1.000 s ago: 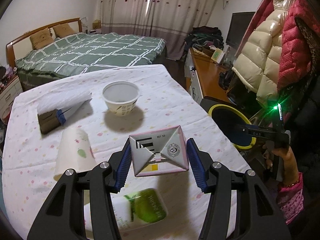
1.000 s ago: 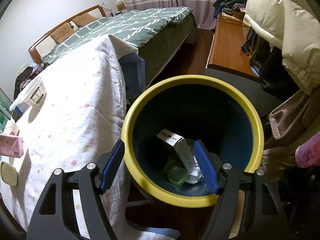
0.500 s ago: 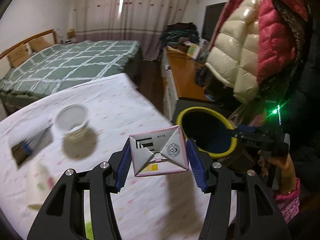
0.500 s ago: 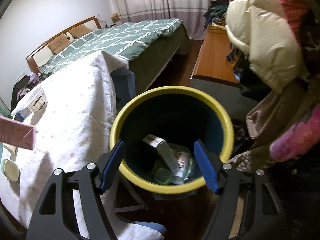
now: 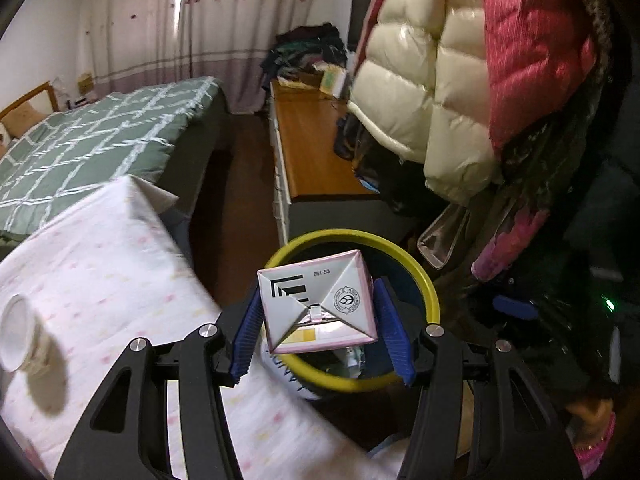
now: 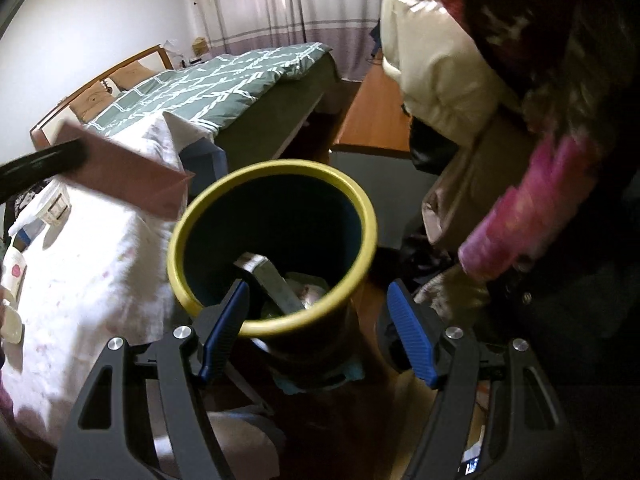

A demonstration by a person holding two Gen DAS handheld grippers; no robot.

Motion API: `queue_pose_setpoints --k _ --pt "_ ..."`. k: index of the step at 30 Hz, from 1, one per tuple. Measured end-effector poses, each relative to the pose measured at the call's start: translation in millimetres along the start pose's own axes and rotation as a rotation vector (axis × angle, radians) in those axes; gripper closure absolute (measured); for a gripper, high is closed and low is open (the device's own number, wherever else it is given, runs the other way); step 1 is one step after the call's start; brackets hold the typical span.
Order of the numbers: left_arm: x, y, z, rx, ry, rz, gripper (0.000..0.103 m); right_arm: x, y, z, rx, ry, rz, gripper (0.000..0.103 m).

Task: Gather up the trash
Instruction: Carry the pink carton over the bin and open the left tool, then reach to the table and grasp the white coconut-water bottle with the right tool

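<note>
Two sets of tongs are seen at the edge of a table [image 5: 100, 276] covered with a white cloth dotted in pink. By the left tongs [image 5: 318, 330] a pink-and-white folded paper carton [image 5: 316, 304] is held, pinched between the blue ribbed pads [image 5: 245, 334], its folded end turned toward the camera. The carton is carried in the air over the near rim of a round dark bin with a yellow rim [image 5: 430, 300], which stands on the floor just beside the table. In the right wrist view the same carton [image 6: 132, 178] is seen from the side, reaching in from the left above the table edge and close to the bin's [image 6: 276, 166] rim. The right tongs [image 6: 316, 328] are spread wide and grip nothing; the near wall of the bin is framed between them. Crumpled wrappers and a flattened grey packet [image 6: 272, 284] are seen at the bottom of the bin. A white paper cup [image 5: 20, 336] is left on the table, blurred. Puffy cream and red jackets [image 5: 460, 80] are hung beside the bin, and a bed with a green checked cover [image 5: 92, 136] is visible behind the table
</note>
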State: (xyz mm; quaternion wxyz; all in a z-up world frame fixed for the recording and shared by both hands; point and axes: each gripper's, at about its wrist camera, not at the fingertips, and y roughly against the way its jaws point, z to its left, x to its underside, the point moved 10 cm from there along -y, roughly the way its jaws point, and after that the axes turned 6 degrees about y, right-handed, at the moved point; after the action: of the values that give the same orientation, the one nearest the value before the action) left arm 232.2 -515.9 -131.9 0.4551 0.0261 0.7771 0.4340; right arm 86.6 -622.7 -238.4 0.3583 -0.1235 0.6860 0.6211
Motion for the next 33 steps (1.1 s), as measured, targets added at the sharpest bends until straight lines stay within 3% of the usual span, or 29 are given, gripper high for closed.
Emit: queue_pose_setpoints --k 3,4,5,11,18,24,33 --pt "2 -28 -11 -0.002 -0.002 0.036 0.047 10 -3 -7 0.006 -0.007 0.019 0.035" --pt "3 -34 -12 -0.006 0.001 0.046 0.04 11 -3 -8 0.006 -0.01 0.021 0.035" --pt "3 -38 -12 -0.009 0.008 0.052 0.025 13 -3 -9 0.004 -0.015 0.024 0.035" --pt "2 -23 -7 -0.02 0.043 0.018 0.022 16 -8 -4 -0.011 -0.014 0.031 0.035" --pt "4 57 19 -0.043 0.086 -0.09 0.017 19 -16 17 -0.037 0.013 0.05 0.035" --pt "26 130 64 -0.108 0.149 -0.165 0.012 16 -19 41 -0.064 0.051 0.056 0.034" --pt "95 242 173 -0.332 0.322 -0.254 0.011 7 -24 113 -0.135 0.163 0.064 0.034"
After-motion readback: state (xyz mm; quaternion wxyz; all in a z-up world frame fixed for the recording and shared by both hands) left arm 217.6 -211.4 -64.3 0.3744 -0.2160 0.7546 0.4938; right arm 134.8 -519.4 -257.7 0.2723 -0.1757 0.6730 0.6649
